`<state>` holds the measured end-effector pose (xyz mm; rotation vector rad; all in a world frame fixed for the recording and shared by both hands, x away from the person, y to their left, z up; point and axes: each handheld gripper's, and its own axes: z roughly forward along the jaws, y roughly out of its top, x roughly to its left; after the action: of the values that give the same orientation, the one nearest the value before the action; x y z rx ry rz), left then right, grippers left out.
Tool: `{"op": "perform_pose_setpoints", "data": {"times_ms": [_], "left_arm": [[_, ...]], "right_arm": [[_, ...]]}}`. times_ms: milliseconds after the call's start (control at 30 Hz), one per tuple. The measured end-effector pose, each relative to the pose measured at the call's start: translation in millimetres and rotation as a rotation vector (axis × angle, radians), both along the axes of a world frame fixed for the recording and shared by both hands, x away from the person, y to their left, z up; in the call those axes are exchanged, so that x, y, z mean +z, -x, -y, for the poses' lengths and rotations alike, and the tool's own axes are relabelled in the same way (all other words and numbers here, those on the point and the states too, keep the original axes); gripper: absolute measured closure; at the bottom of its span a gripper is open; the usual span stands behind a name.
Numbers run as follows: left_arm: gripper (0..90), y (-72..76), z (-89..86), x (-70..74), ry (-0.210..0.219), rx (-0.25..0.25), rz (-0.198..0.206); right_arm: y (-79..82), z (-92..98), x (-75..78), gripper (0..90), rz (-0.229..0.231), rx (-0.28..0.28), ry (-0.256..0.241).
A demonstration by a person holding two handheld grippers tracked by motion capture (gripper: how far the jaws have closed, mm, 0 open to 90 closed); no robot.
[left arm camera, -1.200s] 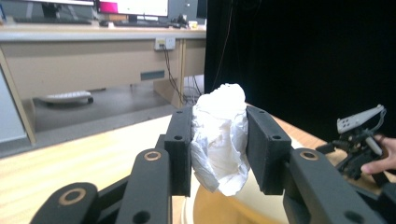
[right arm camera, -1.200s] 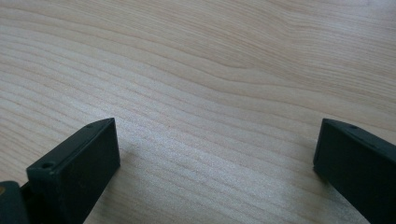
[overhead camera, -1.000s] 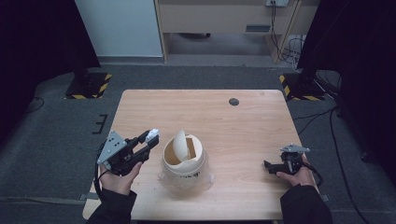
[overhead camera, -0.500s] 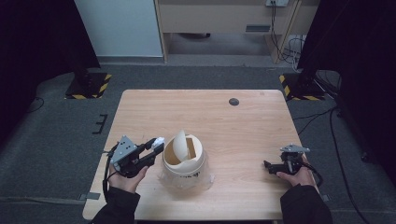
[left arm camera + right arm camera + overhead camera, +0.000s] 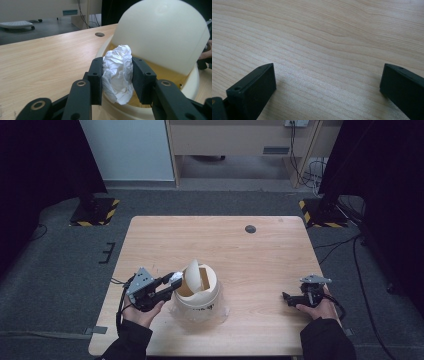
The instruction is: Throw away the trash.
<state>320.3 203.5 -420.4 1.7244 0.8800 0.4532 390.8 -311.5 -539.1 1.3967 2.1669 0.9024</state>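
Observation:
A small cream bin with a swing lid tilted up stands near the table's front, left of centre. My left gripper is shut on a crumpled white paper ball, held right at the bin's rim in front of the raised lid. At the front right, my right gripper rests low over the bare wood, open, its jaws wide apart with nothing between them.
The light wooden table has a dark round cable hole at its back right. A clear plastic film lies under the bin. Dark floor surrounds the table, with cabinets behind.
My left gripper has carried the paper ball rightward to the bin's rim. The right gripper has stayed where it was.

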Motion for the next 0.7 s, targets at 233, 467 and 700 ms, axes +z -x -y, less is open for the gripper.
{"op": "perform_pose_setpoints", "data": {"times_ms": [233,467,700], "left_arm": [[62.8,-1.6,4.7,-3.2,-0.01,-0.015,-0.01],[61.6,-3.1,7.5,-5.9,-0.019,-0.025,-0.024],[55.1,-3.9,8.3,-6.4,-0.011,-0.034,-0.017]], "right_arm": [[0.0,0.0,0.0,0.8,0.0,0.0,0.0],[0.0,0.0,0.0,0.8,0.0,0.0,0.0],[0.0,0.0,0.0,0.8,0.0,0.0,0.0]]}}
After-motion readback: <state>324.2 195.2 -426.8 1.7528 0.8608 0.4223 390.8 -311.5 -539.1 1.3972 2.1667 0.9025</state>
